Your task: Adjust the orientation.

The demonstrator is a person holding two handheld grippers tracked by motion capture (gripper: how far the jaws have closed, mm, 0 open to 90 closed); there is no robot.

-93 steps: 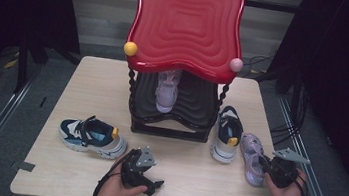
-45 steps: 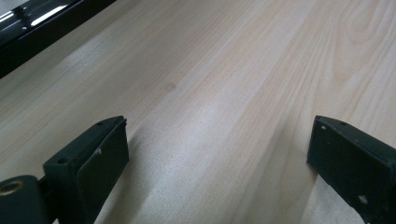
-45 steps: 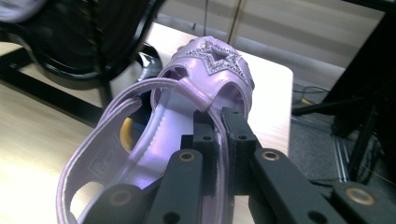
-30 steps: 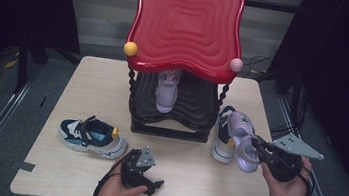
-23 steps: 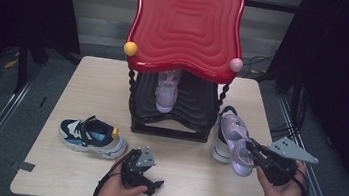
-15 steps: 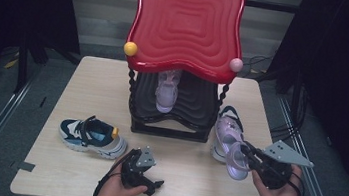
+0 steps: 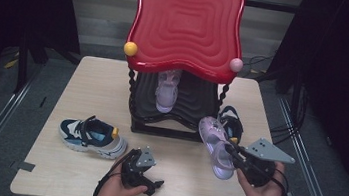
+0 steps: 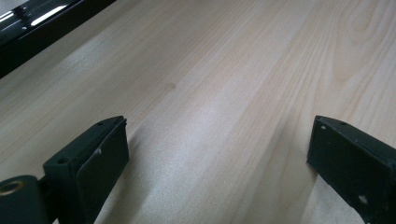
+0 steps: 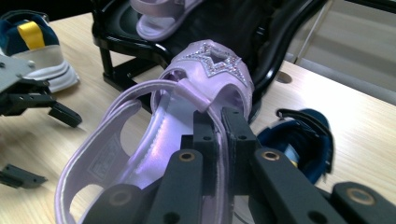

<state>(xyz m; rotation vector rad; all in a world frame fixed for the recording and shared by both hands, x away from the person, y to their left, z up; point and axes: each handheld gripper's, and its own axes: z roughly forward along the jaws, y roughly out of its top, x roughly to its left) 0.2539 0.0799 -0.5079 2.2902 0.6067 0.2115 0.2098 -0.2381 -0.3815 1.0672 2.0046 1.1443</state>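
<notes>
The lilac sandal (image 7: 215, 146) hangs above the table (image 7: 88, 82) at its right front, lifted clear of the wood, its toe tipped up toward the shoe rack and its heel end low toward the person. The right gripper (image 7: 234, 154) has it pinched by the side wall: in the right gripper view the two black jaws stand close together with the thin edge of the sandal (image 9: 187, 116) clamped between them, the glittery star strap (image 9: 214, 63) pointing away toward the rack. Just behind the sandal, a navy shoe (image 7: 230, 125) lies on the table beside the rack's right leg. The black-framed shoe rack (image 7: 174, 123) stands at the middle of the table under its wavy red top (image 7: 187, 24), and a matching lilac sandal (image 7: 167, 89) rests toe-down on its lower shelf. Well to the left, a navy and white sneaker (image 7: 91, 135) with a yellow tab sits on its sole. At the near edge the left gripper (image 7: 152, 183) rests low over bare wood, its jaws spread wide apart with nothing between them, as the left gripper view shows.
</notes>
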